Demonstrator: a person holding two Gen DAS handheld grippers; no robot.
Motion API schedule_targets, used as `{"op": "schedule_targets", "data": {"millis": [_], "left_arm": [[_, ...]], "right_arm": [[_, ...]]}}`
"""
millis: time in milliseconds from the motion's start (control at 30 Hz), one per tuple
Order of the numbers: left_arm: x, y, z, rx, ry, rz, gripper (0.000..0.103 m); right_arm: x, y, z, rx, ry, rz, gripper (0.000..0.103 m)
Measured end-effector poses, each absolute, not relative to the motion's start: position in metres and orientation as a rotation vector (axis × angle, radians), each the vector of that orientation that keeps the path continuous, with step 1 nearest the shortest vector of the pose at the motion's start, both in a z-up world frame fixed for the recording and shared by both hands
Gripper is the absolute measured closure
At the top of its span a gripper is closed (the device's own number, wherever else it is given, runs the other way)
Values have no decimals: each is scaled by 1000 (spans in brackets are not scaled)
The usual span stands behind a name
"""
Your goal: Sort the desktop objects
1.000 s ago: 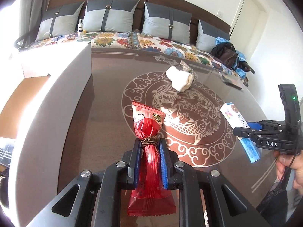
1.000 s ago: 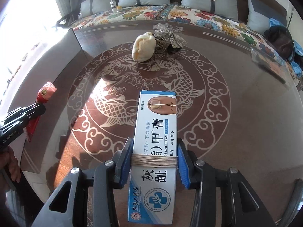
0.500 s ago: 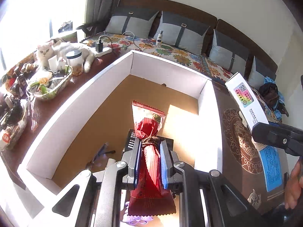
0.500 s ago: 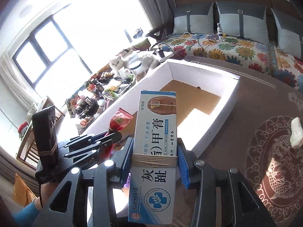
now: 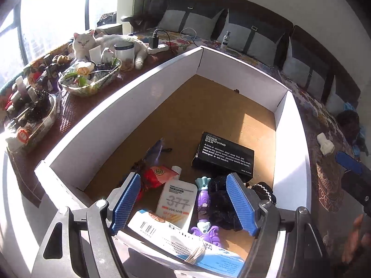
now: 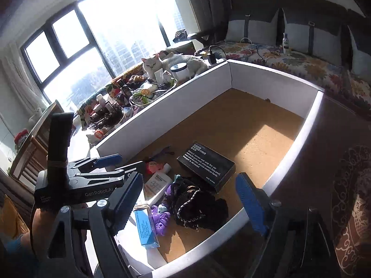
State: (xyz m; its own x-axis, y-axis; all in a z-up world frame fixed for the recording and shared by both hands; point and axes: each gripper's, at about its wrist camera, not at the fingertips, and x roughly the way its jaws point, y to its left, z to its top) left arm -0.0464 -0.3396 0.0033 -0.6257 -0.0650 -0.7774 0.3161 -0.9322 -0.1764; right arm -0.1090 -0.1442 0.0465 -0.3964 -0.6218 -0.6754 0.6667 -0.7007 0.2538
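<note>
Now flat in the box (image 5: 291, 125), nail-cream carton (image 5: 185, 243) lengthwise along its near wall.

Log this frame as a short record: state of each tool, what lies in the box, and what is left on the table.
left tool: open, holds nothing, above the box
right tool: open, holds nothing, above the box
box: white walls, brown floor
in box: red snack packet, nail cream carton, black carton, sunscreen tube, purple toy, black lace cloth
on table: small white object beyond the box's right wall
</note>
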Motion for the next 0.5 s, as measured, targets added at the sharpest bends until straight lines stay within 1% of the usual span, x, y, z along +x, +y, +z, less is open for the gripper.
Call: {"op": "schedule_targets", "data": {"millis": [33,67,100,200,267,333,400,467,500], "left_arm": [[-44,-330,8,1218,444,-2645,28],[-42,-317,14,1204,439,-2678,28],[-40,-303,21,1193,430,-2710,28],[-36,-252,40,1173,400,-2835,28],[-34,-212,50,1179,374,-2931,27],[-34,-168,55,1211,373,-3006,24],[-36,-126,47,1301,451,-3049,12],[-42,-82,29,1431,515,-3071,11],[-46,-58,15,1495,492,-3069,11]], "right_arm": [[-106,-122,50,950,78,-2184,6],[-104,-98,51,918,83,-2240,2],[-106,-73,47,902,93,-2295,1],[-109,15,15,969,155,-2456,1],[-114,76,-17,1109,210,-2555,1],[-115,138,-42,1242,201,-2628,1],[-107,197,-56,1312,167,-2699,1],[-104,237,-63,1359,161,-2755,1],[-102,254,-65,1369,154,-2776,1]]}}
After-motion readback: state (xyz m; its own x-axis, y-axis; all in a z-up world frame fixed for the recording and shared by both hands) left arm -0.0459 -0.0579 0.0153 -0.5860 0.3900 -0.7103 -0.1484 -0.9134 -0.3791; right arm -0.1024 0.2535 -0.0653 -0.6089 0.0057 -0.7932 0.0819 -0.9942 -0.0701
